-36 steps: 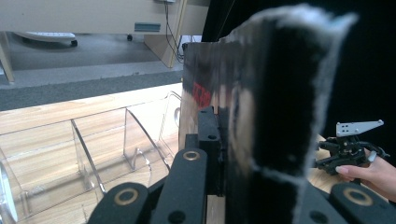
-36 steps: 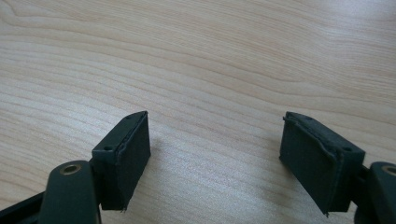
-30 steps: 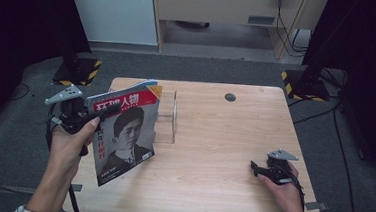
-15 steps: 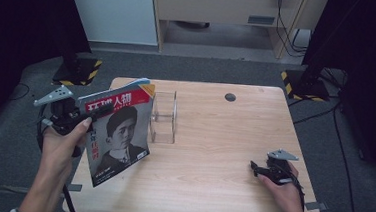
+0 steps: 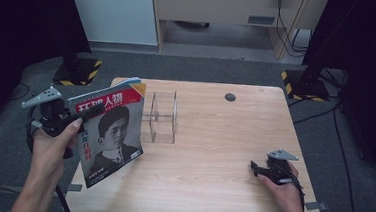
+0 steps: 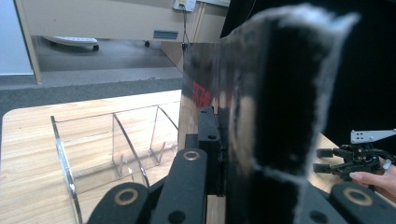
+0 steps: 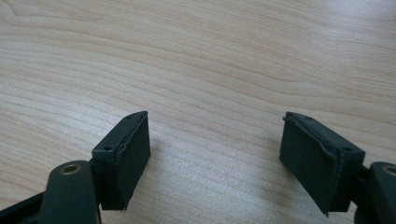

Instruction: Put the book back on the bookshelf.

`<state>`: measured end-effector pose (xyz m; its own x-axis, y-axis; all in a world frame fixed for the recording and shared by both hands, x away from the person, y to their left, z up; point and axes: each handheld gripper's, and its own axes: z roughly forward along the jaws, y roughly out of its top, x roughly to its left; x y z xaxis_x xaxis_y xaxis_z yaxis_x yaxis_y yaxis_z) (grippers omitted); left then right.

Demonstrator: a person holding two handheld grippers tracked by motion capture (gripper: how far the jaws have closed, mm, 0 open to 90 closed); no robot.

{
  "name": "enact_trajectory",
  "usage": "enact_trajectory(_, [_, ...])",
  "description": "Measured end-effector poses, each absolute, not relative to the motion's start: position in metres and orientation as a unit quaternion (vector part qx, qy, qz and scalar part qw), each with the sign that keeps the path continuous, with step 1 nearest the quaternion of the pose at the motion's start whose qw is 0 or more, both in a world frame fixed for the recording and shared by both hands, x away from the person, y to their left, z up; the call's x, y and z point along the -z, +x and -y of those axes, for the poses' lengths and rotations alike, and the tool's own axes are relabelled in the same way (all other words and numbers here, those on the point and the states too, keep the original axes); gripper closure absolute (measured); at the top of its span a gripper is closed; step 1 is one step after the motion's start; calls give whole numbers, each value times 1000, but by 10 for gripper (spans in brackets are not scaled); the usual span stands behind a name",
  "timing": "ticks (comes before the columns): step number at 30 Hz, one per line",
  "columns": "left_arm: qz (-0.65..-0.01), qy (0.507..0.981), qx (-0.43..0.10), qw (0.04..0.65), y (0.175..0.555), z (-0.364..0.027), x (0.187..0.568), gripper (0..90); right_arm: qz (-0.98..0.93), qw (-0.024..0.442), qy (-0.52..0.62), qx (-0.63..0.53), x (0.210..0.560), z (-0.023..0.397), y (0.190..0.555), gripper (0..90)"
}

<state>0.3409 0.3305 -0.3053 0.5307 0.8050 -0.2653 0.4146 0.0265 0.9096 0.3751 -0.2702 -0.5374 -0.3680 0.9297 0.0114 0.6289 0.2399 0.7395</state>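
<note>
one magazine hangs clamped in the left gripper; next, i judge, slot it into the clear rack. right gripper rests, jaws apart.

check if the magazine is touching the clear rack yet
Apart. The high view shows the magazine held up in the left gripper, with bare table between its right edge and the clear rack; the left gripper view shows that gap too.

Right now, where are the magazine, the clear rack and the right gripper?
magazine (image 5: 111,130), high view, cover portrait.
clear rack (image 5: 174,116), high view, right end panel.
right gripper (image 5: 255,169), high view, between its fingers.
</note>
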Motion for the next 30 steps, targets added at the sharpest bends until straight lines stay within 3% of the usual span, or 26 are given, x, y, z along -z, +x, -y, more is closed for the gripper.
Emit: enact_trajectory(30, [-475, 657, -189, 555, 331, -363, 312, 863, -755, 223, 517, -337, 537, 270, 375, 246])
